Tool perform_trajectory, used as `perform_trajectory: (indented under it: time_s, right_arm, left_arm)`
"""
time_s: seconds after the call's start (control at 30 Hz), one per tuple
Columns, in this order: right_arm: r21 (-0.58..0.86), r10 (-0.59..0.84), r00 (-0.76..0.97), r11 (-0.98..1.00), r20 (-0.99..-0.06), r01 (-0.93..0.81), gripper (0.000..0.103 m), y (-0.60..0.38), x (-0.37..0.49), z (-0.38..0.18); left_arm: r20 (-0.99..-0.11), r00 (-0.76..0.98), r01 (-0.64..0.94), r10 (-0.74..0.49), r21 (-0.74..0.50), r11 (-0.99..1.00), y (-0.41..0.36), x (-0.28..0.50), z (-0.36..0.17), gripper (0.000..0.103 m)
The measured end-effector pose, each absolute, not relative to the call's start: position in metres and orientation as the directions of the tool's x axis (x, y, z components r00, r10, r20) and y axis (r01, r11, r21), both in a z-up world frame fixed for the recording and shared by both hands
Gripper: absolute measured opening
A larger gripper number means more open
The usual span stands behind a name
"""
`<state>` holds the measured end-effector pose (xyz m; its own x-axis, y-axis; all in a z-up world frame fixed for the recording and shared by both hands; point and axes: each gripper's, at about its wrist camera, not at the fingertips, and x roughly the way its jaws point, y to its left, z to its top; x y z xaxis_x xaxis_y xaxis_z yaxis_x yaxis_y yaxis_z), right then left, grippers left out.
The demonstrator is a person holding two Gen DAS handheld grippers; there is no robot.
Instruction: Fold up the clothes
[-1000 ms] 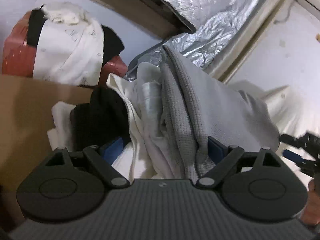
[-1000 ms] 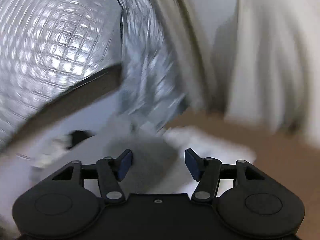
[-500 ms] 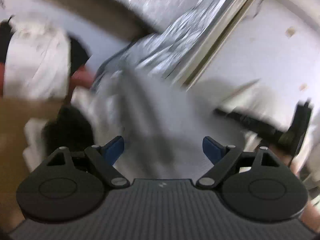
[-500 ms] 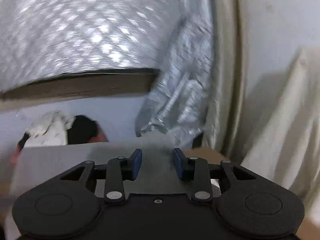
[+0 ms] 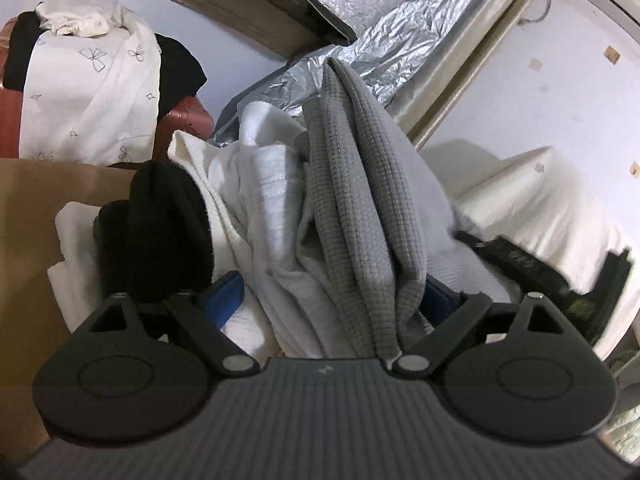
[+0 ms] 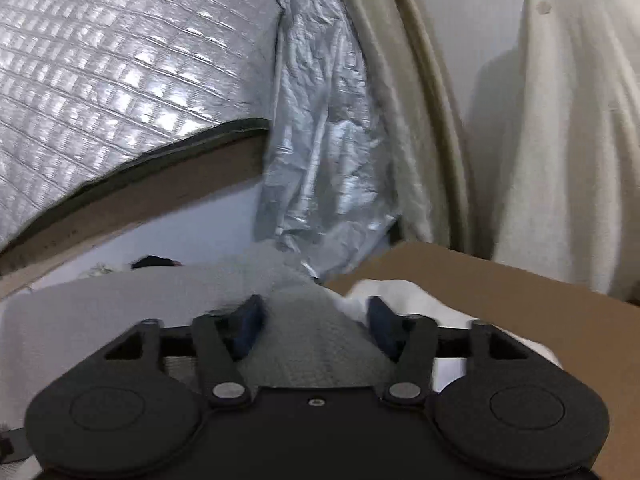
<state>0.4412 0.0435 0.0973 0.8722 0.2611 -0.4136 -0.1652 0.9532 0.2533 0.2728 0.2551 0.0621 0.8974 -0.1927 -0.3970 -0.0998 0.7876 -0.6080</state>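
Note:
A pile of clothes lies on a brown cardboard surface [image 5: 32, 240]: a grey waffle-knit garment [image 5: 360, 184] stands up in a ridge, with white garments [image 5: 272, 200] and a black one [image 5: 160, 216] to its left. My left gripper [image 5: 330, 294] has its jaws opening wide around the foot of the grey and white cloth; grey folds drape over its right pad. My right gripper [image 6: 316, 322] is also opening, with the grey garment [image 6: 304, 320] lying between its blue pads and white cloth [image 6: 396, 292] beside it. In the left wrist view that right gripper [image 5: 560, 264] shows as a blurred dark shape at the right.
A red case [image 5: 184, 120] at the back left carries a white flower-print cloth [image 5: 92, 92] and black cloth. Crinkled silver foil [image 5: 360, 64] hangs behind the pile. A cream sheet [image 6: 560, 140] drapes at the right, and the cardboard edge [image 6: 500, 292] runs below it.
My right gripper has come down onto the pile; its jaws narrowed and then spread again around the grey cloth. The left view blurred briefly and settled back; the right gripper now shows closer in it.

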Motion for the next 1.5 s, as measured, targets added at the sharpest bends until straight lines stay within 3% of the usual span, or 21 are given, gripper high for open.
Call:
perform_trajectory:
  time_s: [0.07,0.2,0.33,0.5,0.57,0.9,1.23,1.5]
  right_arm:
    - [0.287,0.186,0.89,0.956,-0.416,-0.065,0.089,0.028,0.409,0.109]
    - [0.303,0.144,0.911,0.953,-0.385,-0.022,0.089,-0.012,0.324,0.12]
    - [0.178,0.163,0.924,0.978,-0.345,-0.106,0.089,-0.059,0.249,0.128]
    - [0.134,0.204,0.891,0.978,-0.406,-0.162,0.089,-0.068,0.186,0.148]
    - [0.079,0.283,0.854,0.957,-0.436,-0.278,0.089,-0.063,0.166,0.15]
    - [0.049,0.248,0.841,0.965,-0.481,-0.257,0.089,-0.064,0.102,0.152]
    - [-0.04,0.128,0.862,0.985,-0.49,-0.17,0.09,-0.068,0.047,0.141]
    - [-0.005,0.108,0.844,0.992,-0.525,-0.13,0.096,-0.083,0.014,0.122]
  left_arm:
    - [-0.419,0.891,-0.111,-0.175,-0.573,0.812,0.252,0.269,0.071,0.094]
    - [-0.463,0.884,-0.166,-0.067,-0.445,0.88,0.232,0.252,0.098,0.094]
    - [-0.493,0.87,-0.192,-0.026,-0.386,0.902,0.211,0.227,0.124,0.094]
    - [-0.53,0.847,-0.173,-0.029,-0.326,0.93,0.177,0.19,0.142,0.097]
    - [-0.553,0.832,-0.143,-0.045,-0.293,0.945,0.161,0.177,0.143,0.097]
    - [-0.603,0.792,-0.087,-0.093,-0.263,0.961,0.121,0.119,0.125,0.097]
    - [-0.597,0.795,0.018,-0.106,-0.15,0.988,0.071,0.087,0.13,0.1]
    - [-0.608,0.787,0.071,-0.104,-0.079,0.994,0.039,0.056,0.113,0.103]
